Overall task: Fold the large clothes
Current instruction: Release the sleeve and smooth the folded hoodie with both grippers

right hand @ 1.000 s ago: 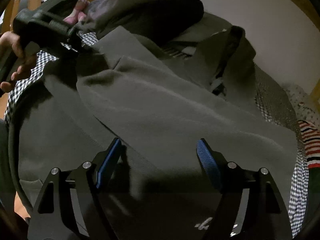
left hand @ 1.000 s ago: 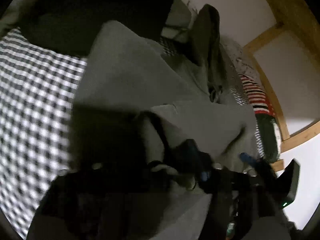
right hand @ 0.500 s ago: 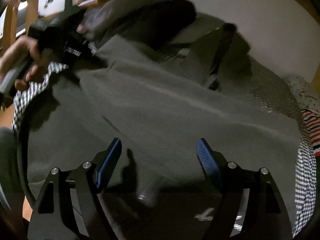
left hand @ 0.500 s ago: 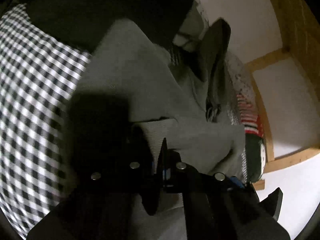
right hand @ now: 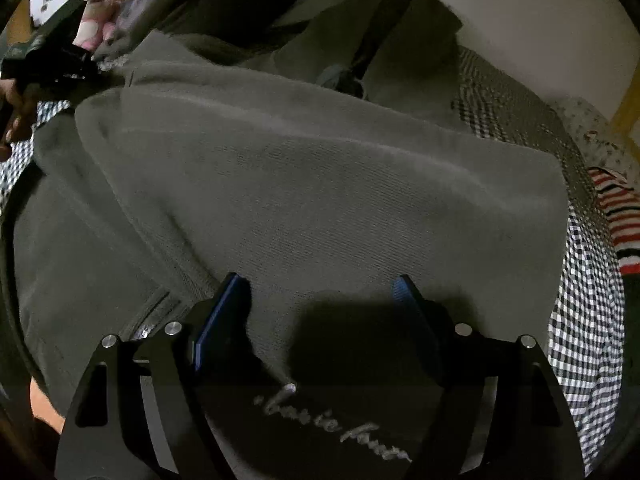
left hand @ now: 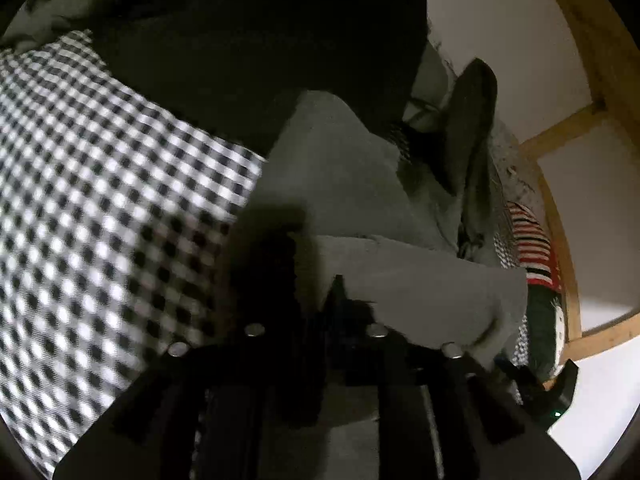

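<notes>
The left gripper (left hand: 316, 292) had its jaws close together and easing apart, a fold of the grey sweatshirt (right hand: 320, 184) caught between them at the garment's near edge. Over on the other side, the right gripper (right hand: 320, 300) hung with jaws wide, nothing between its blue pads (right hand: 400, 290), poised just above the sweatshirt's chest where pale script lettering (right hand: 340, 428) ran across the cloth. The sweatshirt lay spread over a black-and-white checked sheet (left hand: 100, 200), a sleeve folded across its body. Beyond it, a dark garment (left hand: 260, 40) was heaped at the far side, crowding the sweatshirt's top corner. A red, white and black striped cloth (right hand: 616, 216) sat off to the right on the sheet, beside a wooden frame (left hand: 560, 208) against the pale wall (right hand: 520, 12). In the right wrist view, a hand (right hand: 16, 112) gripped the left tool at the far left edge.
</notes>
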Demonstrator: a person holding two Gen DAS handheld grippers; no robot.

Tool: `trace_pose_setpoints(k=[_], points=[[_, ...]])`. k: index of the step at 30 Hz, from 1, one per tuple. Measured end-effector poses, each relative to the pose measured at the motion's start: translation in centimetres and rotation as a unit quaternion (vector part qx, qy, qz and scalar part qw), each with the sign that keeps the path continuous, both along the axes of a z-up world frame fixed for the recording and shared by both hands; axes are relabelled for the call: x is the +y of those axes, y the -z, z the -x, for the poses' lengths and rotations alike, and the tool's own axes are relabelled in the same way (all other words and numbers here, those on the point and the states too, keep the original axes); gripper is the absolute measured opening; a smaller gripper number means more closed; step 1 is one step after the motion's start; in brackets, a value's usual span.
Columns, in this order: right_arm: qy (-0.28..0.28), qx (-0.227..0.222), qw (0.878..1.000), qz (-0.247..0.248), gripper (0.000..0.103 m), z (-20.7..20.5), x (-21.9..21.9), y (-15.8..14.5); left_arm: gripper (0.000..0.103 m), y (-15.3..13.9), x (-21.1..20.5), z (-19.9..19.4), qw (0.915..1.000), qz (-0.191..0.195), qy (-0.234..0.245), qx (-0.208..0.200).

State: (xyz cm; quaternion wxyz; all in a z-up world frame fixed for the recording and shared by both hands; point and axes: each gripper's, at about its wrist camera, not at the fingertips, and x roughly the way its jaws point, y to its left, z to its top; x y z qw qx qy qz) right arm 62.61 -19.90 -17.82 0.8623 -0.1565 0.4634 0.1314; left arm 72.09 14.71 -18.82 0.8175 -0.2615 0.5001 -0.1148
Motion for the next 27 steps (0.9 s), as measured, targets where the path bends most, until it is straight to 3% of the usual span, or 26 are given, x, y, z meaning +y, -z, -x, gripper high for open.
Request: trace_pose_setpoints(k=[3,5,7,8,9,11,13,15,19,23,25,27], points=[[-0.001,0.013,1.000,0.004,0.077,0.6,-0.7,-1.3,0.023,-2.6,0.8,1.6,0.9976,-0.053,-0.018,-0.042],[0.008,-0.012,1.000,-0.024,0.078,1.3,-1.5,-3.7,0.027,-5.2,0.5,2.9,0.9913,-0.097,-0.023,-0.086],[0.046,-0.040,0.996,-0.063,0.090,0.1,-2.2,-5.5,0.049,-7.5,-1.2,4.0,0.9862,-0.106,-0.008,-0.127],[0.062,-0.042,0.995,-0.063,0.091,-1.1,-1.9,-5.5,0.072,-7.9,-2.3,3.7,0.9866,-0.094,0.008,-0.133],[0.081,-0.025,0.995,-0.056,0.091,-3.3,-1.2,-4.8,0.079,-7.6,-4.6,3.3,0.9880,-0.079,0.040,-0.126],[0.100,0.018,0.993,-0.052,0.091,-6.6,0.1,-2.8,0.079,-6.1,-9.1,2.5,0.9866,-0.089,0.082,-0.109],[0.117,0.051,0.992,0.005,0.091,-8.2,1.2,-0.4,0.079,-3.4,-13.4,1.6,0.9815,-0.142,0.102,-0.078],[0.107,0.048,0.993,0.029,0.092,-7.9,1.5,0.4,0.079,-0.4,-15.1,0.7,0.9739,-0.203,0.094,-0.040],[0.104,0.058,0.993,0.017,0.092,-4.8,-2.2,0.4,0.079,1.0,-14.6,0.8,0.9712,-0.218,0.084,-0.049],[0.144,0.051,0.987,-0.045,0.092,-2.8,-5.4,-1.8,0.081,1.5,-13.0,1.4,0.9666,-0.237,0.083,-0.050],[0.131,0.026,0.991,0.010,0.093,-1.8,-4.5,-2.1,0.082,1.7,-12.4,1.8,0.9642,-0.247,0.077,-0.056],[0.106,0.049,0.993,0.029,0.093,-1.4,-4.3,-0.5,0.082,1.8,-12.2,1.9,0.9634,-0.250,0.075,-0.062]])
